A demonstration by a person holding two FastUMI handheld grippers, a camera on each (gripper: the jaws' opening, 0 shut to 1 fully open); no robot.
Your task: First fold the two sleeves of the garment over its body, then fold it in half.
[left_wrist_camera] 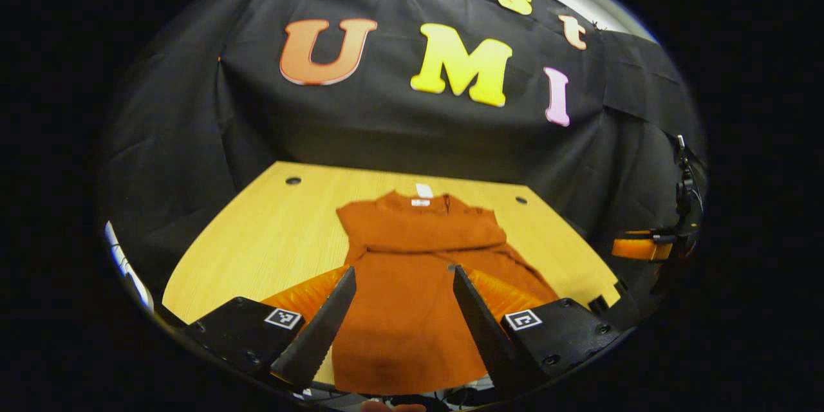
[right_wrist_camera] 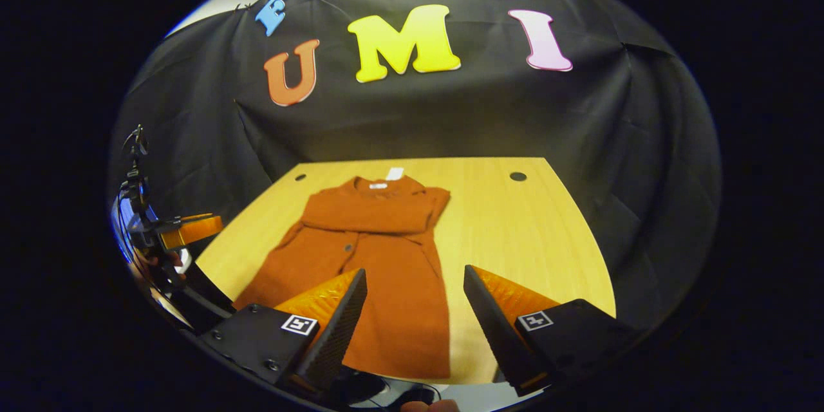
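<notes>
A rust-orange garment (left_wrist_camera: pixel 412 283) lies flat on the wooden table (left_wrist_camera: pixel 270 232), collar at the far side with a white tag. Both sleeves lie folded across its chest as a band (left_wrist_camera: pixel 428 241). In the right gripper view the same garment (right_wrist_camera: pixel 380 257) has its hem near the front table edge. My left gripper (left_wrist_camera: pixel 403 277) hovers open above the lower body of the garment, holding nothing. My right gripper (right_wrist_camera: pixel 415 277) is open too, above the garment's right edge near the hem. The right gripper (left_wrist_camera: pixel 644 248) appears at the far right of the left gripper view, and the left gripper (right_wrist_camera: pixel 187 228) at the far left of the right gripper view.
The table (right_wrist_camera: pixel 528 232) has bare wood on both sides of the garment, and two small dark holes (left_wrist_camera: pixel 293 180) (left_wrist_camera: pixel 521 200) near its far corners. Black cloth hangs behind and beside the table.
</notes>
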